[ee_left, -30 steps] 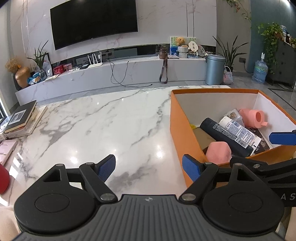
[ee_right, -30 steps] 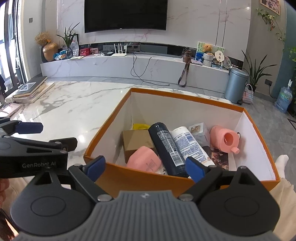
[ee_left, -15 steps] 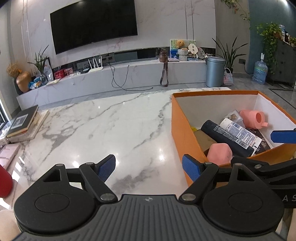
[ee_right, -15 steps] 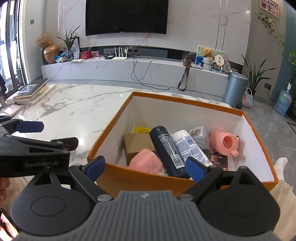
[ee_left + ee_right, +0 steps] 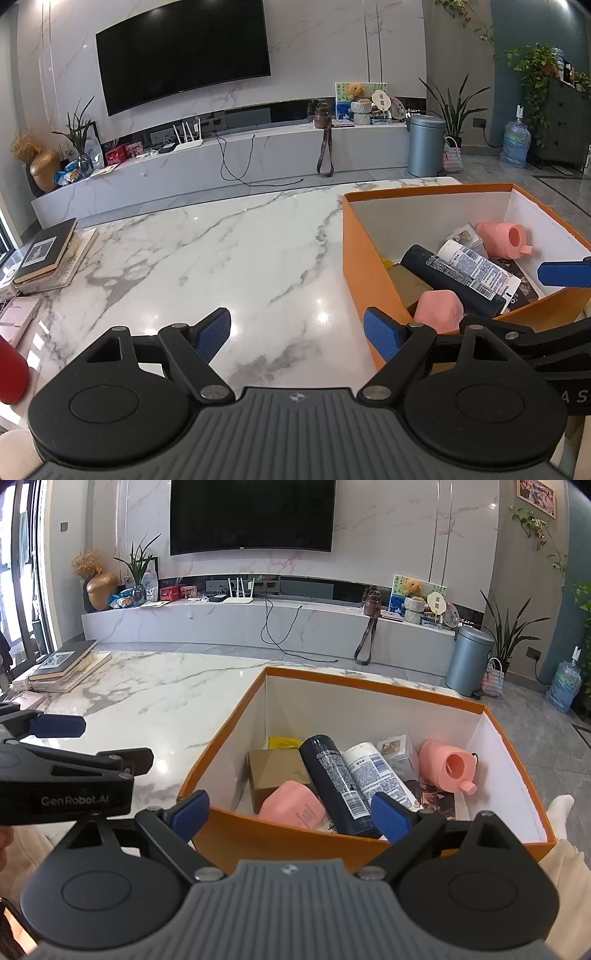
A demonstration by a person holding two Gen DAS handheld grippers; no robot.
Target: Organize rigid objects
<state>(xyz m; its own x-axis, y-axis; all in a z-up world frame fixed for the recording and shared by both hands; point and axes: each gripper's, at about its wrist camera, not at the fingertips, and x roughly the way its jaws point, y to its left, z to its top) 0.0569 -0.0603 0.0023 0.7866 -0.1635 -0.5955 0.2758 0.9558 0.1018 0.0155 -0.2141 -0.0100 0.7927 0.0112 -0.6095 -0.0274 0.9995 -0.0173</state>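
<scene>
Both claws gape empty — left claw [image 5: 297, 330], right claw [image 5: 290, 812] — beside the orange box [image 5: 236, 834]

A white marble-patterned tabletop [image 5: 207, 258] is shown in the foreground, with a stack of books topped by a dark hardcover [image 5: 48, 254] lying near its left edge and a red rounded object [image 5: 11, 373] cut off by the frame. Behind it, a large black curved television [image 5: 253, 515] is mounted on a marble wall above a long low white console [image 5: 236, 622], on which a white router with upright antennas [image 5: 239, 594] and a brown bag with a hanging strap [image 5: 370, 607] are placed. At the right end of the console, a grey-blue cylindrical bin [image 5: 426, 144] is seen on the floor, beside a tall green potted plant [image 5: 456, 107] and a blue water jug [image 5: 515, 142].
</scene>
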